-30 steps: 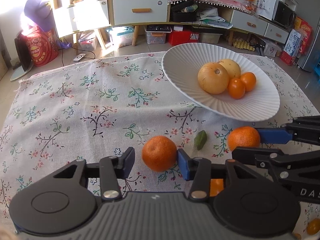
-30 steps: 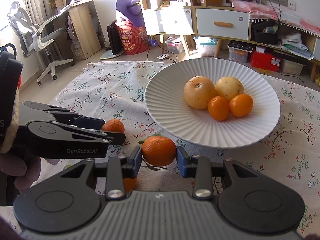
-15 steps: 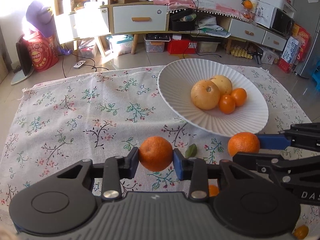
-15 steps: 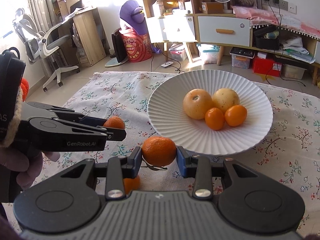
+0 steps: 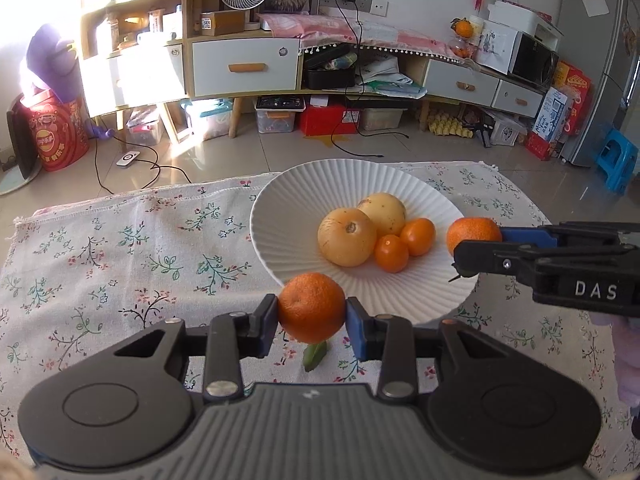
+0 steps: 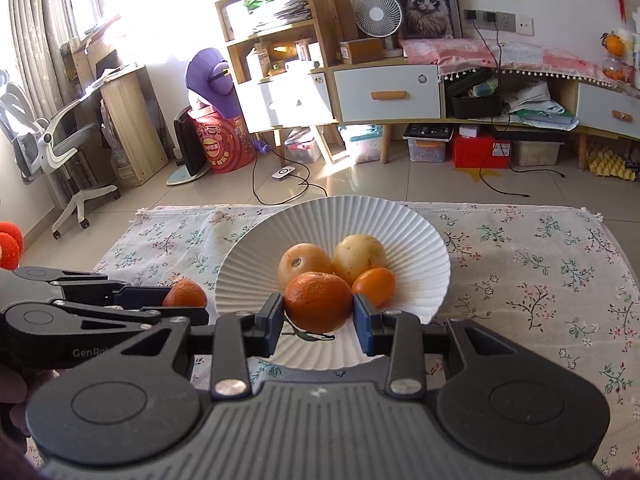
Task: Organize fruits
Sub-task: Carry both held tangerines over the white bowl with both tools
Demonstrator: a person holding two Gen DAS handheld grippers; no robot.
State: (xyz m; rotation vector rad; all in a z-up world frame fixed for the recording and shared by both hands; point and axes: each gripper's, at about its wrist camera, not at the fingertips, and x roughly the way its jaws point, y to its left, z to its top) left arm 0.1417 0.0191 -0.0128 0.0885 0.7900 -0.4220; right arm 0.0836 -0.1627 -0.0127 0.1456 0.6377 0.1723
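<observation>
My left gripper (image 5: 312,320) is shut on a mandarin (image 5: 311,307), held above the cloth at the near rim of the white ribbed plate (image 5: 280,208). My right gripper (image 6: 318,319) is shut on a second mandarin (image 6: 318,300), raised over the plate's (image 6: 424,240) near side. That mandarin (image 5: 472,234) also shows in the left wrist view, over the plate's right rim. On the plate lie two large yellow fruits (image 5: 347,237) (image 5: 383,212) and two small oranges (image 5: 391,253) (image 5: 418,236). The left gripper's mandarin (image 6: 185,293) appears left of the plate in the right wrist view.
A floral cloth (image 5: 120,248) covers the surface under the plate. A green leaf (image 5: 314,354) lies on it below the left mandarin. Beyond the cloth are a tiled floor with cables, a low cabinet (image 5: 248,66), storage boxes and an office chair (image 6: 52,140).
Both grippers have risen off the cloth with their mandarins and moved toward the plate. The left jaws, open around their mandarin a second ago, are now clamped on it.
</observation>
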